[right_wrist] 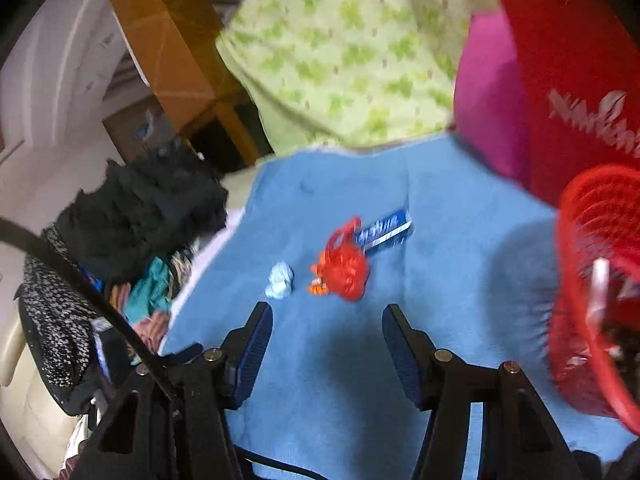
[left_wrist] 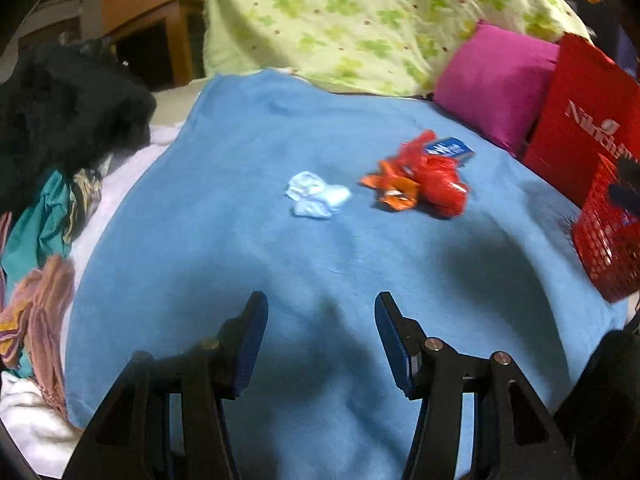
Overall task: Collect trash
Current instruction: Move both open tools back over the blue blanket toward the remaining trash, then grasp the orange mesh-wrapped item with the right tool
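On a blue blanket [left_wrist: 248, 208] [right_wrist: 460, 232] lies a small pile of trash: a crumpled pale blue wad [left_wrist: 316, 199] [right_wrist: 281, 280], red and orange wrappers [left_wrist: 424, 178] [right_wrist: 344, 268] and a blue box [left_wrist: 450, 151] [right_wrist: 384, 232] behind them. A red mesh basket [left_wrist: 604, 232] [right_wrist: 592, 292] stands at the right with something inside. My left gripper [left_wrist: 321, 300] hovers open over bare blanket, well short of the wad. My right gripper [right_wrist: 327, 312] is also open and holds nothing, just short of the wrappers.
A green-patterned pillow [left_wrist: 360, 20], a magenta cushion [left_wrist: 492, 80] and a red paper bag [left_wrist: 580, 120] line the far and right edges. A black garment [left_wrist: 64, 120] and a heap of coloured clothes [left_wrist: 44, 240] crowd the left side. A wooden shelf [left_wrist: 144, 12] stands behind.
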`<state>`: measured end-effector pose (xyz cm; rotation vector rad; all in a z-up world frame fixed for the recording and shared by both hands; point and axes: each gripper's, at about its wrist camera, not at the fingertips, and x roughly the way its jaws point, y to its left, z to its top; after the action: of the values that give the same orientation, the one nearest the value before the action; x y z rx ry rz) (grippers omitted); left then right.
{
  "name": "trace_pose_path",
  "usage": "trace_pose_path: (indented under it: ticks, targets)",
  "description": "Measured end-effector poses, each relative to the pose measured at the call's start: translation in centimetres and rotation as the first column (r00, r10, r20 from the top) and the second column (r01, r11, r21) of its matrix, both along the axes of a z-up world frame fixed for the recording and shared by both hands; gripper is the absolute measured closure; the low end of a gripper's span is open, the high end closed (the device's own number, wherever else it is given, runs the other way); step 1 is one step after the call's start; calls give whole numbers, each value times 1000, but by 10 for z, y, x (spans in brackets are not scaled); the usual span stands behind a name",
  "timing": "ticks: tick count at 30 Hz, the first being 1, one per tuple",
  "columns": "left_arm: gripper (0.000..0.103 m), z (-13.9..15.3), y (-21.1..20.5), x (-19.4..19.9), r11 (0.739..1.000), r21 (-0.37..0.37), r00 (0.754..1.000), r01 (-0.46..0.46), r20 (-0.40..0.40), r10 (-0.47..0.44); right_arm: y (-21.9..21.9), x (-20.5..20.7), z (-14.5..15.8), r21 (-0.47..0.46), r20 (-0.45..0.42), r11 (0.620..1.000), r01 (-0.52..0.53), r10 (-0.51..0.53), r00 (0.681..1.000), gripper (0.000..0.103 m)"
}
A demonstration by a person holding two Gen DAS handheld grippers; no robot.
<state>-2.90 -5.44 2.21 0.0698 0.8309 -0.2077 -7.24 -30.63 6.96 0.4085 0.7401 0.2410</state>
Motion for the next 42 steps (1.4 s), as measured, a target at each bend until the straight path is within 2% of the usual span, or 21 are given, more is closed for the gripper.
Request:
trace_pose_path:
  ticks: [5,8,10,13,16,19,24,25,26,29,32,35,40,42]
  targets:
    - [47,-8,16,30,999,-41,999,-25,25,26,38,46,-23,5,-53,995,-99,99,994,43]
    - [47,-14,27,48,995,-88,999,-52,7,53,58,77,-40,40,-90,989,-140,144,986,46]
    - [47,-16,31,58,993,-105,998,-62,-3,62,63,100,-55,86,-127,987,-137,147,981,47]
    - [47,-17,33,70,994,-87,997,-72,9,73,65,133,-80,137,-184,985,-102,126,975,48]
    - [47,-16,37,85,993,-86,997,-80,12,82,67,155,-95,127,-215,989,-83,109,971,48]
    - [47,-15,44,97,989,-113,995,-98,8,100,66,175,-105,70,-251,997,-33,50,967,48]
    - [47,-16,49,112,982,-148,993,-116,-5,116,73,200,-120,35,-277,999,-21,30,960,48]
    - [47,-16,50,114,982,-145,993,-120,-4,121,77,203,-123,16,-280,999,-30,34,959,60]
    - [47,-16,51,116,981,-146,992,-126,-5,127,81,204,-125,-10,-281,999,-45,40,959,70]
    - [47,-19,56,122,976,-169,990,-140,-19,139,85,193,-121,-60,-243,996,-62,46,969,75]
    - [47,-20,54,128,969,-217,993,-117,-39,111,80,170,-112,-49,-207,997,-65,54,977,75]
    - [47,-21,37,133,967,-250,998,-52,-51,40,74,138,-104,-76,-182,992,-98,83,980,75]
    - [40,-27,1,145,976,-216,998,5,-66,-19,54,89,-95,-62,-164,993,-101,90,982,75]
    - [40,-35,-9,153,981,-192,995,4,-100,-23,47,71,-93,-52,-154,995,-85,77,985,75]
